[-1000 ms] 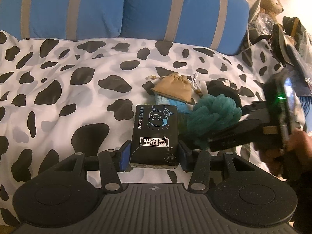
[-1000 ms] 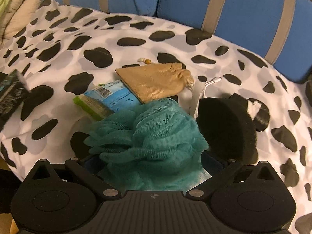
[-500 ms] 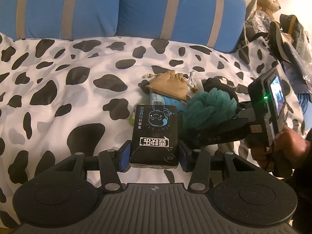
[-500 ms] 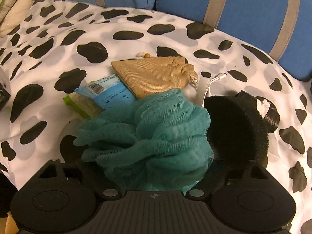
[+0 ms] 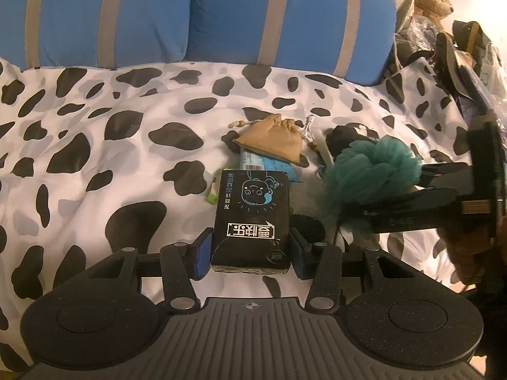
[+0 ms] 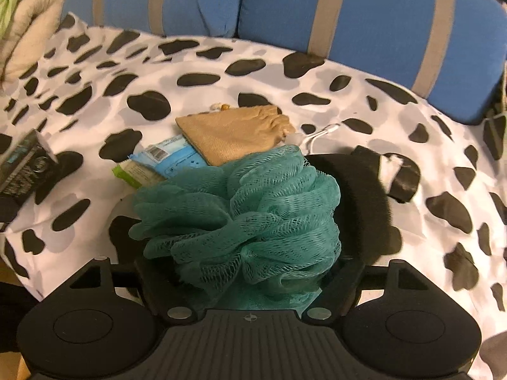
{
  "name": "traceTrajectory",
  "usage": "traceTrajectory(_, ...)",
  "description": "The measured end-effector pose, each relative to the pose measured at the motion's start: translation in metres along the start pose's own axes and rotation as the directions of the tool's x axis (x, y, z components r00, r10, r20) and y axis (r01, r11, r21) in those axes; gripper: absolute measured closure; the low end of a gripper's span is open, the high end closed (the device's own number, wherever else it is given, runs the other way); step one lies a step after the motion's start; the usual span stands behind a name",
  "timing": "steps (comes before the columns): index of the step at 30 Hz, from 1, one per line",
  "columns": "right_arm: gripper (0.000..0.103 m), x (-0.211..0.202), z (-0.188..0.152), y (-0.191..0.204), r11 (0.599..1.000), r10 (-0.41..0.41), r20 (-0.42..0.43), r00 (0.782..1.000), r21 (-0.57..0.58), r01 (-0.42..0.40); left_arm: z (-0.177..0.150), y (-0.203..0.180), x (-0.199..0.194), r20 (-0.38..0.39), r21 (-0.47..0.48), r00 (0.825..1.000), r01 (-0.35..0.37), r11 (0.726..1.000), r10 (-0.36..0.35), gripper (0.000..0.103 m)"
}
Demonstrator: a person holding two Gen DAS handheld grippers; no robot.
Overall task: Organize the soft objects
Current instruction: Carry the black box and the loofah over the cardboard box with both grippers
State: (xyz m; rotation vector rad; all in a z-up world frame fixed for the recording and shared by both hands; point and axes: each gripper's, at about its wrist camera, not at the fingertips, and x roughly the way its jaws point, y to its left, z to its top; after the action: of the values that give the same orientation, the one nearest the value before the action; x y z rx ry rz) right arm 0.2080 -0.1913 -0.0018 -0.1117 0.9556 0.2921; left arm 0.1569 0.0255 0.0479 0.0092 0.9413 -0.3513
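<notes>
Teal net fluff fills the right gripper [image 6: 250, 272]. This bath pouf [image 6: 244, 218] is squishy and springy, so it could pop out if the squeeze stays too loose. Its loose folds hang over the pile below and could catch the tan pouch [image 6: 234, 133] or the blue packet [image 6: 171, 155] and drag them along. The black fuzzy thing [image 6: 361, 196] sits just beside the pouf on the spotted blanket [image 6: 317, 110] and could get bumped too.

The right gripper's jaws are wide apart and closing in, with the pouf between them. The net hides the pads, so how hard they press cannot be seen. From the left camera the pouf [image 5: 374, 171] seems to hang at the gripper's tip, just above the blanket.

The left gripper [image 5: 250, 250] is about half open and squeezes a black tissue pack [image 5: 252, 218] from both sides. The pack is smooth and soft, so it could slip out forward if the hand tips down more.
</notes>
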Motion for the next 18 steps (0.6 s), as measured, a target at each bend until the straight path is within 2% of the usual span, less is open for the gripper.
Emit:
traceTrajectory(10, 0.025, -0.06, -0.026, -0.015, 0.996, 0.025, 0.095, 0.995, 0.081, -0.033, -0.015, -0.022, -0.006, 0.02, 0.022, 0.999, 0.034, 0.999, -0.035, 0.056)
traceTrajectory(18, 0.025, -0.085, -0.055, -0.01, 0.995, 0.029, 0.092, 0.995, 0.093, -0.038, -0.031, -0.036, -0.017, 0.034, 0.026, 0.998, 0.05, 0.998, -0.051, 0.056)
